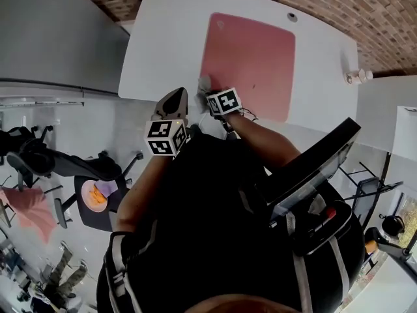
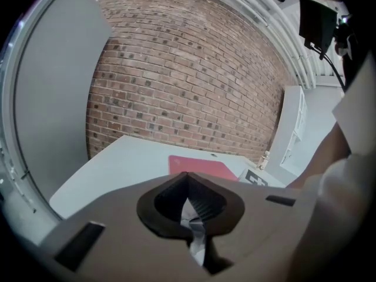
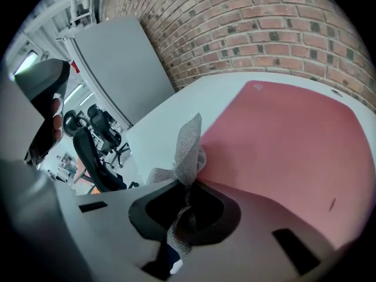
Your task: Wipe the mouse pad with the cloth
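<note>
Right tool (image 3: 188,200) pinching cloth (image 3: 189,147), tip upward

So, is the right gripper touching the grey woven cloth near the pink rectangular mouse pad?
Touching. The right gripper view shows the grey woven cloth pinched between the right gripper's jaws, its loose end sticking up past them.

Pink mouse pad (image 1: 251,64) lies flat; grey woven cloth (image 3: 189,145) stands bunched, seemingly touching its left edge.
</note>
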Tool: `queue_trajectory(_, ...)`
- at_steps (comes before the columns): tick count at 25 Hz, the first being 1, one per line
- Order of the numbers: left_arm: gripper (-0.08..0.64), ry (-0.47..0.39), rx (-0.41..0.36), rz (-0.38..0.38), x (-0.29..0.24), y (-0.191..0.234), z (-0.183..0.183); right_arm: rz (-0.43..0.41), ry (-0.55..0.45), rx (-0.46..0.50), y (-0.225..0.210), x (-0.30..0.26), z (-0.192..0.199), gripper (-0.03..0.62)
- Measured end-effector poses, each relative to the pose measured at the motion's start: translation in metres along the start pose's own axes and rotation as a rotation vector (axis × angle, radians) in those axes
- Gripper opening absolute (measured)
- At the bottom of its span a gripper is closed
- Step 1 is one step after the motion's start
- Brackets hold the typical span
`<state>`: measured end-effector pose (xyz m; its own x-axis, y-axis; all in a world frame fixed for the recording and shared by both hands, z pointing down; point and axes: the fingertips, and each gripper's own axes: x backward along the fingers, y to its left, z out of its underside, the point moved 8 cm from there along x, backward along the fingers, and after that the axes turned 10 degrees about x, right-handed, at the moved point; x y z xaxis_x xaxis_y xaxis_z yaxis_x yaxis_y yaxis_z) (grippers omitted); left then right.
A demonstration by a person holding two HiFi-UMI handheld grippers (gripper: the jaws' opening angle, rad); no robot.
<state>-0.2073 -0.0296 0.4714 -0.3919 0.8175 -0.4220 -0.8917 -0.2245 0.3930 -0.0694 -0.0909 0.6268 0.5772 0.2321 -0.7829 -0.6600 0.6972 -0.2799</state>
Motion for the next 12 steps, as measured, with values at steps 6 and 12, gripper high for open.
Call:
queue_trajectory(6,0.0,0.021,-0.018,-0.014,0.002,-0.012,0.008,-0.002,0.023,0.021,-0.006,0.004,0.004,0.038)
queue_trajectory(12,0.0,0.039,-0.033,0.005,-0.007,-0.028,0.012,0.015,0.004,0.012,-0.024,0.02,0.02,0.038)
